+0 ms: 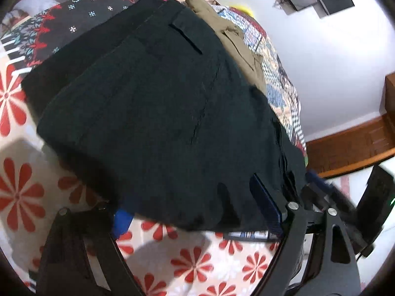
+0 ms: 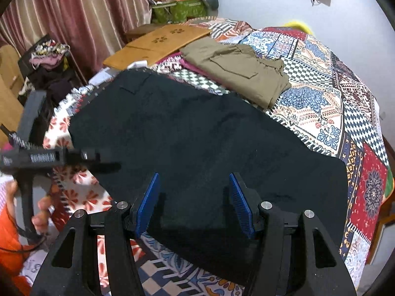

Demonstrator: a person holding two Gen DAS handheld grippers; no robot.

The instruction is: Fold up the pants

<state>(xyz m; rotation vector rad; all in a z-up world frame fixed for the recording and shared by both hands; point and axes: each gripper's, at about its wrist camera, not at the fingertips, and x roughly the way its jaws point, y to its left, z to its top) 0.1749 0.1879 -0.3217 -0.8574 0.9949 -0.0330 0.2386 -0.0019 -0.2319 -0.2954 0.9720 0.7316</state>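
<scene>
Black pants (image 2: 202, 143) lie folded on the patterned bedspread; in the left wrist view they (image 1: 158, 103) fill the middle of the frame, with a back pocket slit showing. My left gripper (image 1: 195, 219) is open, its jaws wide apart around the near edge of the pants, whose cloth hangs over the gap and hides part of the fingers. In the right wrist view the left gripper (image 2: 108, 165) reaches the left edge of the pants. My right gripper (image 2: 195, 202) is open, its blue pads (image 2: 148, 202) above the near end of the pants, holding nothing.
Folded olive-brown pants (image 2: 237, 74) lie further back on the bed. A wooden board (image 2: 158, 44) lies at the far left of the bed. A curtain (image 2: 74, 12) and cluttered shelves stand to the left. The bed edge (image 2: 370, 197) drops off at the right.
</scene>
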